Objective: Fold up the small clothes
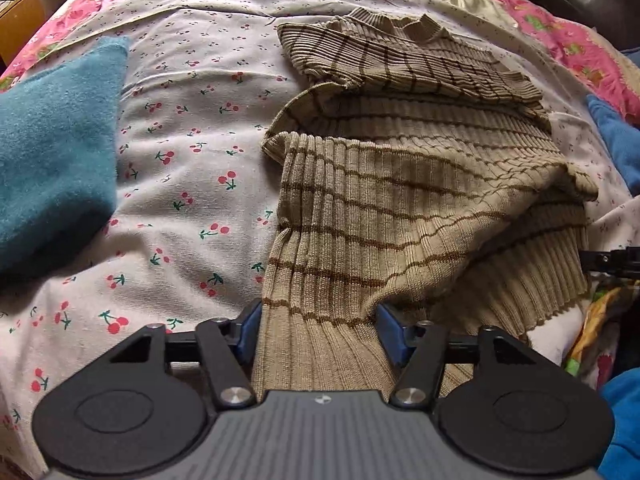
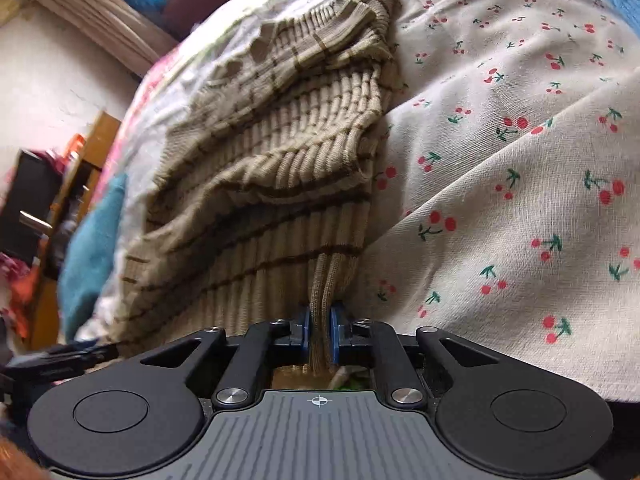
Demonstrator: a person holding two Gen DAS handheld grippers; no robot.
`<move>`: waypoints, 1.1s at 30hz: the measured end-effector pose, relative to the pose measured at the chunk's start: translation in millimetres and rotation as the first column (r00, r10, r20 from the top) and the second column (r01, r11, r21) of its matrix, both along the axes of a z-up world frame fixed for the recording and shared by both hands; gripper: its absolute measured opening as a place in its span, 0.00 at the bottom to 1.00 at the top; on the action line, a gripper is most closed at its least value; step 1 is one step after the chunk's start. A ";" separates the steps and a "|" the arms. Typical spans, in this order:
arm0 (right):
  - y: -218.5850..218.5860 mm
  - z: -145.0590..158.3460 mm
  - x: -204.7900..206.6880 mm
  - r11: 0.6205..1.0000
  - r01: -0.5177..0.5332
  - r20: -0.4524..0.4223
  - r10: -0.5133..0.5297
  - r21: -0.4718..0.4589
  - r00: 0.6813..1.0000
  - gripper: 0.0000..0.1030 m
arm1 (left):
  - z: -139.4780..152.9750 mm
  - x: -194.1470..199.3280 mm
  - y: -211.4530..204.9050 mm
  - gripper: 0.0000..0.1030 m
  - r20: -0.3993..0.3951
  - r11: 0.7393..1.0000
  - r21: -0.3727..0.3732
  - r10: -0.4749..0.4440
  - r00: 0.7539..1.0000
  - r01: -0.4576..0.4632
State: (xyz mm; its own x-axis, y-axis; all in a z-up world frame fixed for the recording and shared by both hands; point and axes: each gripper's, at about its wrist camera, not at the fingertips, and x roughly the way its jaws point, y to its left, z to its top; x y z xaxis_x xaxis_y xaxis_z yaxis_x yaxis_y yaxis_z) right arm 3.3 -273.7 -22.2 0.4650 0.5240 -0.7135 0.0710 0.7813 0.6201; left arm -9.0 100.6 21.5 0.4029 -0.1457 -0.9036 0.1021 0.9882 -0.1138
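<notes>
Sweater (image 1: 400, 184) first: it's a tan ribbed knit with thin brown stripes, lying rumpled on the bed, on top of a white cherry-print sheet (image 1: 192, 184). Looks partly folded over itself, with the collar and one short sleeve at the far end and the wide ribbed hem close to both cameras.

Left gripper (image 1: 318, 334) has its blue-padded jaws spread pretty wide, with the hem fabric running between them. The cloth fills the gap, but honestly I can't tell whether the pads are actually pinching it or just sitting on either side.

Right gripper (image 2: 319, 334) is a different story: jaws pulled in tight on a bunched-up strip of the hem, with the knit squeezed into a narrow band between the blue pads.

Other stuff around: a teal fuzzy cloth (image 1: 56, 152) lies on the sheet off to the left of the sweater, not touching it. A pink floral quilt (image 1: 576, 52) shows along the far edge of the bed. In the right wrist view there's a wooden shelf unit (image 2: 80, 168) beside the bed, pretty blurry.
</notes>
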 end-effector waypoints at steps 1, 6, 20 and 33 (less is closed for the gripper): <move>-3.1 4.0 -3.6 0.999 0.012 0.018 -0.012 0.041 1.000 0.09 | 1.5 0.0 3.3 0.44 -0.004 1.000 -0.030 0.007 1.000 -0.007; -9.1 38.6 -17.5 0.979 0.026 0.146 -0.057 0.202 0.988 0.08 | 9.6 1.9 23.9 0.21 -0.026 0.956 -0.276 0.096 0.995 -0.099; -20.0 125.9 7.5 0.938 0.065 0.364 -0.195 0.340 0.911 0.06 | 74.6 47.1 30.1 0.20 0.155 0.750 -0.661 0.160 0.975 -0.018; -30.7 69.8 192.0 0.923 0.346 0.302 -0.382 0.166 0.874 0.05 | 23.5 193.7 49.8 0.20 0.123 0.695 -0.687 0.398 0.909 -0.212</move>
